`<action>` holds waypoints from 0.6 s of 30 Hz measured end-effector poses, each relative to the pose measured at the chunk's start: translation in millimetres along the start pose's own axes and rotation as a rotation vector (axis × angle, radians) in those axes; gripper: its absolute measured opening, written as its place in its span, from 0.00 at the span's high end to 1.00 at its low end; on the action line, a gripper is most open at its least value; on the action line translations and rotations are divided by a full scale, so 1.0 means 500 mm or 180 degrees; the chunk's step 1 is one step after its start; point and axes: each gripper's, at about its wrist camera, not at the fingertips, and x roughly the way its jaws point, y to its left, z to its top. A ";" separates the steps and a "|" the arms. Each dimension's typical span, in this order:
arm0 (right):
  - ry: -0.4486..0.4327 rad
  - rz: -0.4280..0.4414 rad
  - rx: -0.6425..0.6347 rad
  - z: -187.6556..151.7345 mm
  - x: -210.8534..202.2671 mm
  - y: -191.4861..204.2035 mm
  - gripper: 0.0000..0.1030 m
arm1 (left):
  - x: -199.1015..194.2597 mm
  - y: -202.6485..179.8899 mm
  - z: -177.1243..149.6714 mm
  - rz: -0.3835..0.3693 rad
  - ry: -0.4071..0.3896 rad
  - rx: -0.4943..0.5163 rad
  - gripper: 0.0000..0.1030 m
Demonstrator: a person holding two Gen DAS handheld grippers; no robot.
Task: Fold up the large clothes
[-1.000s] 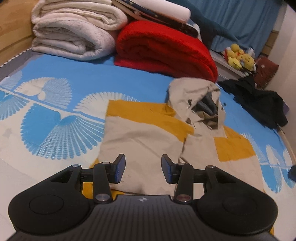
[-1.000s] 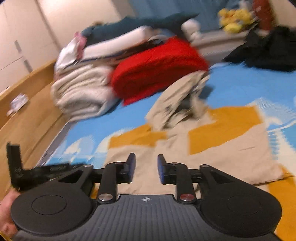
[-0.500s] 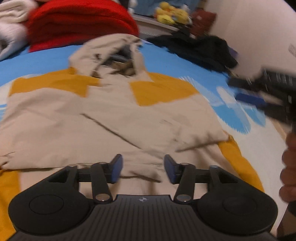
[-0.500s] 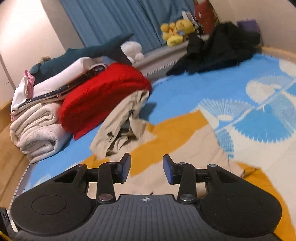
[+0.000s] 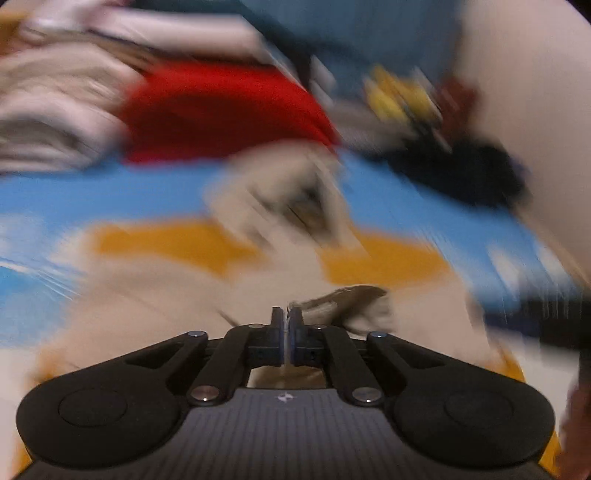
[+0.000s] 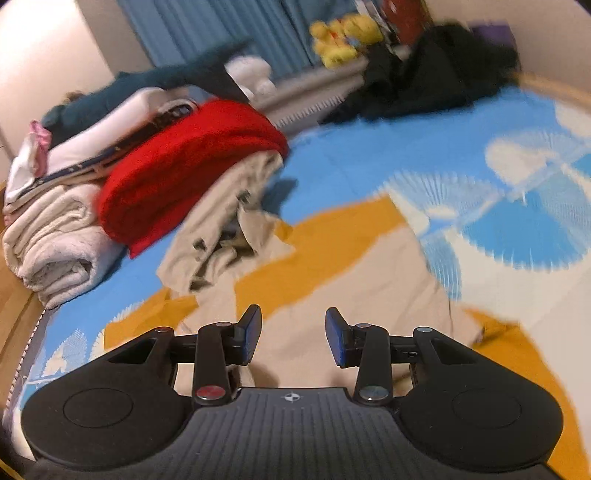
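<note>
Blue curtain, pale wall, blue patterned bed cover, perhaps wooden bed frame

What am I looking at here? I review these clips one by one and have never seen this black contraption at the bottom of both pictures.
These are two handheld claws, one in each of a person's hands, each with a wide-angle camera looking forward along its two fingers. One picture comes from the left claw, the other from the right claw.

Both look across a bed with a blue patterned sheet. A beige and yellow hoodie lies spread on it. Behind sit a red blanket, folded white blankets, a dark garment and yellow plush toys.

The left view is badly blurred. The left claw is shut, pinching a fold of the hoodie's beige fabric. The right claw is open above the hoodie, holding nothing.
</note>
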 end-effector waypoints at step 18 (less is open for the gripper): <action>0.0677 -0.0281 0.1040 -0.065 0.133 -0.080 0.60 | 0.086 0.444 -0.081 0.0070 0.1036 -0.3013 0.81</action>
